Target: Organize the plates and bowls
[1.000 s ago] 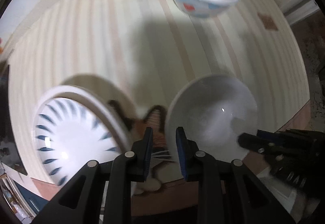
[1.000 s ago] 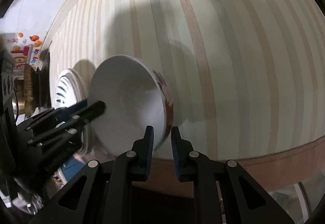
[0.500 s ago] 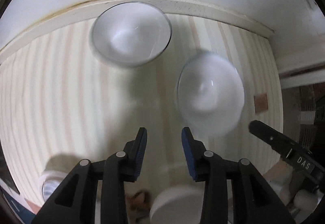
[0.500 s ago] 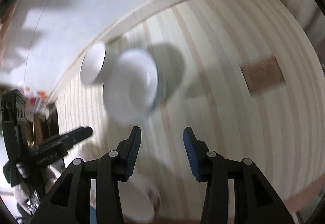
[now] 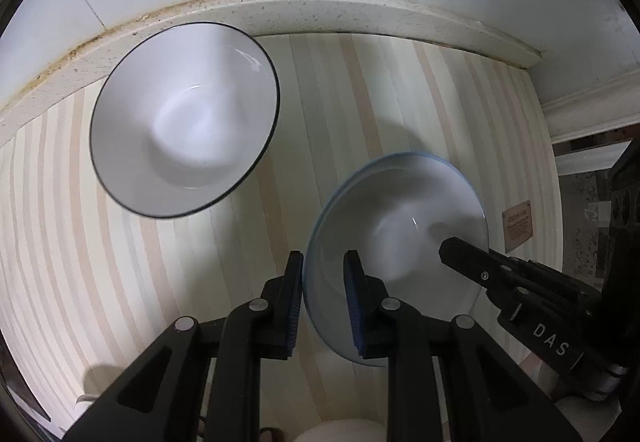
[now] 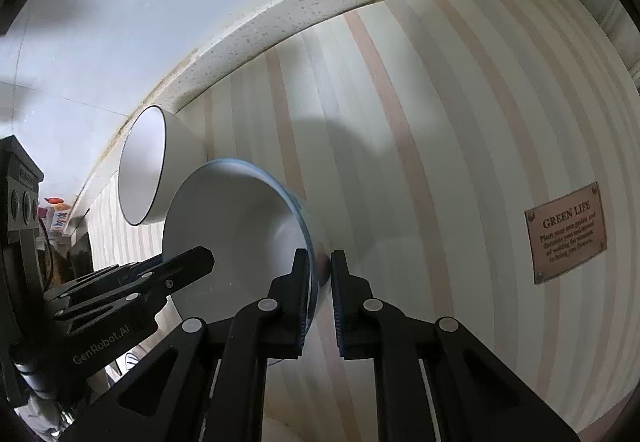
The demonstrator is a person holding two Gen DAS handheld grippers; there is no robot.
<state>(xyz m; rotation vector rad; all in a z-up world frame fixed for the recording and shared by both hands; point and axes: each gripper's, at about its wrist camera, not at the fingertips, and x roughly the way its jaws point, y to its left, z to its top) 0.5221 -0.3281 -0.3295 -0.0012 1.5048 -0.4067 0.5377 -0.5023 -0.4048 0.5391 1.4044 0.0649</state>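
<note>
Both grippers have left the plate and patterned bowl of a second ago and now sit at the back of the striped cloth; their jaws swung wide on the way and have just been closing, each with the rim of the same bowl between them. Left gripper (image 5: 322,294) is clamped on the near-left rim of the blue-rimmed bowl (image 5: 404,217), one pad outside the wall, one inside. Right gripper (image 6: 320,282) is pinched onto the opposite rim of that bowl (image 6: 240,226), pads tight on the thin wall, blue edge running between them. From the left wrist view, the right gripper's black finger (image 5: 472,262) reaches in over the bowl's far side; from the right wrist view, the left tool's fingers (image 6: 176,270) show at the bowl's left. So the bowl sits between the two tools, gripped from both sides. Whether its base rests on the cloth (image 5: 360,101) I cannot tell. Just beyond it, up and left of the left gripper, stands a black-rimmed bowl (image 5: 184,117), upright, close to the speckled ledge (image 5: 320,9) by the wall. The two bowls are near each other; whether they touch is unclear. Well right of the right gripper, a brown label (image 6: 566,238) reads "GREEN LIFE".
</note>
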